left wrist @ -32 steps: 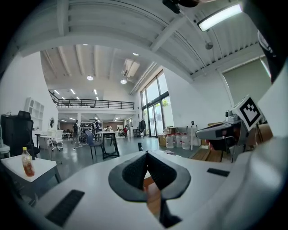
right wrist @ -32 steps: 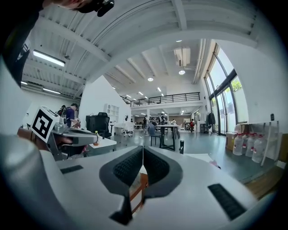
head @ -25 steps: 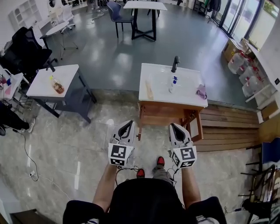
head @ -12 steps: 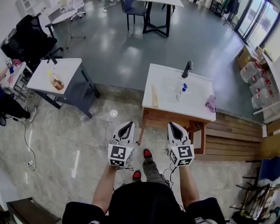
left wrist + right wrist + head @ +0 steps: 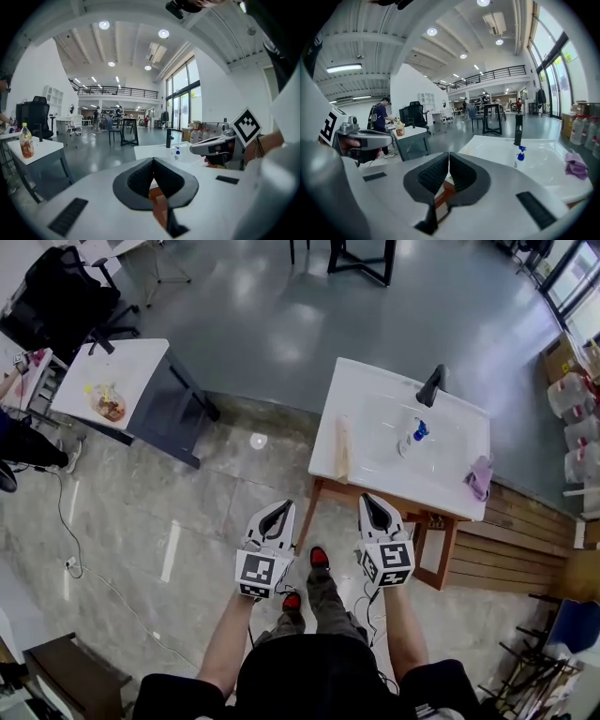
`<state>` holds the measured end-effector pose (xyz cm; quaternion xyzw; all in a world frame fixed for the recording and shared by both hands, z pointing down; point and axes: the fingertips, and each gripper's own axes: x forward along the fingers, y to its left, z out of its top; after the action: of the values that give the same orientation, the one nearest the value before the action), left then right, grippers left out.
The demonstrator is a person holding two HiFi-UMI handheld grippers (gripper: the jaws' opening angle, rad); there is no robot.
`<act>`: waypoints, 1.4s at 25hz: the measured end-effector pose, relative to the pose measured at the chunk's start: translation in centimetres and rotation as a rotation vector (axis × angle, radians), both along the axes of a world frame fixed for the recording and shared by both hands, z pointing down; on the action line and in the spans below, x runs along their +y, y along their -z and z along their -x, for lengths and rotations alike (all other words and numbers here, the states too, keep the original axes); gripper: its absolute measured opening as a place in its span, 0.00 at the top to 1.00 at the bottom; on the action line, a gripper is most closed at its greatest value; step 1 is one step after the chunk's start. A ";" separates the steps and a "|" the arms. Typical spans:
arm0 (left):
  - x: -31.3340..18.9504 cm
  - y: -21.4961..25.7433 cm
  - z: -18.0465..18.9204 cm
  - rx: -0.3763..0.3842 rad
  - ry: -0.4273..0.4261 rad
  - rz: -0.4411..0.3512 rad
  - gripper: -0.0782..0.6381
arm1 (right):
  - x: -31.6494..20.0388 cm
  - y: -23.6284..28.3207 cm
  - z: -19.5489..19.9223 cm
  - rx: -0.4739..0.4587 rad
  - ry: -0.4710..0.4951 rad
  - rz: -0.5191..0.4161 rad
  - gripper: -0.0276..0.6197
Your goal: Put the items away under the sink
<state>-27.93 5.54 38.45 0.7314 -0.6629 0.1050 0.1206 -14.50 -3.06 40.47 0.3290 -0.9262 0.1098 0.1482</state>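
Note:
A white sink counter (image 5: 370,409) stands on a wooden cabinet (image 5: 439,529) just ahead of me. On it are a small spray bottle with a blue top (image 5: 413,435), a purple cloth (image 5: 480,477) at the right end and a pale wooden stick (image 5: 342,448) at the left end. A black faucet (image 5: 431,385) rises at the back. My left gripper (image 5: 280,509) and right gripper (image 5: 367,502) hang side by side short of the counter's front edge, both shut and empty. The right gripper view shows the spray bottle (image 5: 519,156) and cloth (image 5: 575,164) beyond the closed jaws.
A white side table (image 5: 131,371) with a drink bottle (image 5: 105,402) stands to the left, with a black office chair (image 5: 56,306) behind it. Wooden decking (image 5: 525,549) runs right of the cabinet. Water jugs (image 5: 577,395) sit far right. Cables (image 5: 70,549) trail over the floor at left.
I have walked toward the sink: the counter has come nearer and shifted right in the head view. Both grippers keep their pose, shut and empty.

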 end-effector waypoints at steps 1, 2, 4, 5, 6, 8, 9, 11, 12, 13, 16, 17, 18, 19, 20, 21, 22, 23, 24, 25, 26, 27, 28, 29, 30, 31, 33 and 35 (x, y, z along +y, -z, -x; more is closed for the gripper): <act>-0.6 -0.5 0.1 0.007 0.001 0.011 0.88 | -0.8 -0.8 0.4 0.004 0.006 0.010 0.91; -1.2 -1.0 0.2 0.010 0.003 0.024 0.88 | -1.5 -1.5 0.7 0.009 0.011 0.018 0.91; -2.0 -2.3 0.6 0.009 0.006 0.053 0.88 | -2.7 -3.0 1.5 0.016 0.020 0.037 0.91; -2.2 -2.9 0.8 0.009 0.007 0.065 0.88 | -3.1 -3.7 1.9 0.020 0.023 0.047 0.91; -2.5 -3.4 0.9 0.009 0.008 0.075 0.88 | -3.4 -4.3 2.2 0.023 0.025 0.059 0.91; -2.9 -4.1 1.2 0.009 0.012 0.092 0.88 | -4.0 -5.5 2.9 0.026 0.024 0.089 0.91; -3.1 -4.4 1.4 0.009 0.015 0.099 0.88 | -4.3 -6.1 3.2 0.025 0.023 0.107 0.91; -3.3 -5.0 1.7 0.010 0.023 0.112 0.88 | -4.8 -7.3 3.6 0.026 0.014 0.139 0.91; -3.4 -5.4 1.8 0.011 0.027 0.119 0.88 | -5.2 -8.0 3.7 0.030 0.006 0.152 0.91; -3.4 -5.7 1.9 0.012 0.031 0.127 0.88 | -5.4 -8.7 3.9 0.035 0.003 0.170 0.89; -3.1 -6.6 2.4 0.013 0.042 0.151 0.88 | -5.7 -10.9 4.7 0.043 0.010 0.254 0.62; -3.1 -6.8 2.7 0.013 0.046 0.157 0.88 | -5.8 -11.5 4.9 0.054 0.007 0.267 0.60; -3.1 -6.9 2.9 0.014 0.050 0.161 0.88 | -6.0 -12.0 5.1 0.068 0.007 0.273 0.59; -3.1 -7.0 3.0 0.017 0.057 0.163 0.88 | -6.1 -12.4 5.2 0.078 0.008 0.280 0.59; -3.1 -7.1 3.2 0.018 0.065 0.165 0.88 | -6.1 -12.9 5.4 0.084 0.013 0.290 0.59; -3.0 -7.2 3.4 0.018 0.075 0.168 0.88 | -6.1 -13.3 5.5 0.089 0.019 0.301 0.59; -2.9 -7.4 3.5 0.018 0.084 0.172 0.88 | -6.1 -13.7 5.6 0.096 0.024 0.308 0.59; -2.8 -7.6 3.6 0.020 0.090 0.176 0.88 | -6.0 -14.0 5.6 0.107 0.029 0.312 0.59; -2.7 -7.7 3.7 0.022 0.095 0.181 0.88 | -5.9 -14.3 5.7 0.118 0.032 0.313 0.59; -2.6 -7.9 3.8 0.025 0.098 0.186 0.88 | -5.9 -14.6 5.8 0.128 0.032 0.311 0.59; -2.5 -8.0 3.9 0.025 0.100 0.191 0.88 | -5.9 -14.8 5.9 0.137 0.031 0.307 0.59; -2.4 -8.2 3.9 0.025 0.102 0.195 0.88 | -5.9 -14.9 5.9 0.146 0.029 0.300 0.59; -2.3 -8.3 3.9 0.025 0.104 0.199 0.88 | -5.9 -15.1 5.8 0.153 0.025 0.290 0.61; -2.3 -8.5 3.9 0.025 0.106 0.202 0.88 | -6.0 -15.3 5.7 0.158 0.020 0.280 0.67; -2.2 -8.6 3.9 0.025 0.109 0.203 0.88 | -6.1 -15.4 5.5 0.160 0.015 0.273 0.68; -2.2 -8.7 3.9 0.024 0.112 0.204 0.88 | -6.2 -15.5 5.4 0.161 0.012 0.269 0.70; -2.1 -8.8 3.9 0.023 0.118 0.205 0.88 | -6.4 -15.6 5.3 0.158 0.008 0.262 0.76; -2.0 -8.8 4.0 0.021 0.121 0.206 0.88 | -6.5 -15.4 5.3 0.155 0.004 0.253 0.79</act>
<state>-31.92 3.53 47.21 0.6750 -0.6902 0.1575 0.2080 -19.80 -9.57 55.91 0.3131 -0.8915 0.1997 0.2596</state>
